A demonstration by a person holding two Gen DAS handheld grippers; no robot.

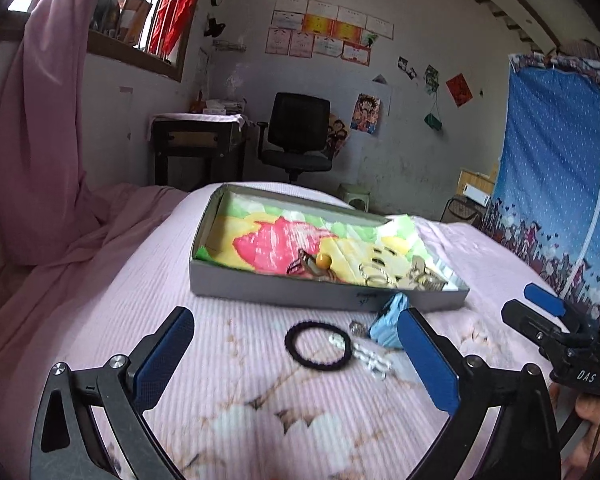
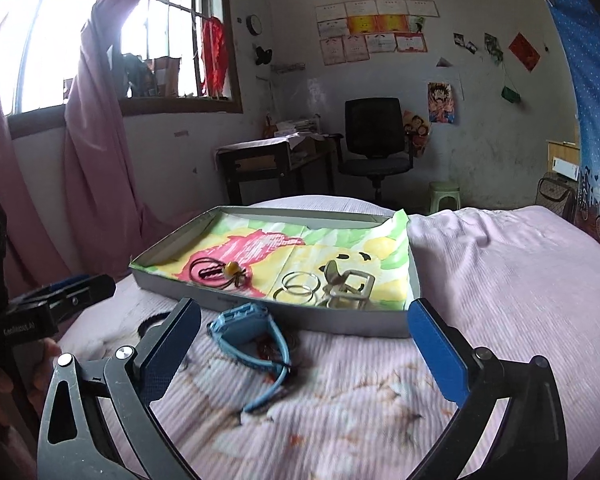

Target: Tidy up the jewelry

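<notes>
A shallow grey box (image 1: 300, 298) (image 2: 320, 322) lined with bright painted paper lies on the pink bed. Inside it are a dark cord with an amber bead (image 1: 325, 260) (image 2: 233, 268), thin rings (image 1: 374, 274) (image 2: 298, 286) and a metal buckle (image 2: 350, 286). In front of the box lie a black hair tie (image 1: 318, 346), clear beads (image 1: 370, 356) and a light blue watch (image 2: 256, 330) (image 1: 390, 322). My left gripper (image 1: 296, 356) is open above the hair tie. My right gripper (image 2: 304, 354) is open above the watch, touching nothing.
The pink bedspread (image 2: 500, 280) spreads around the box. A pink curtain (image 1: 40, 140) hangs on the left, a blue patterned cloth (image 1: 556, 168) on the right. A desk (image 2: 268, 160), office chair (image 2: 374, 144) and green stool (image 2: 444, 196) stand beyond the bed.
</notes>
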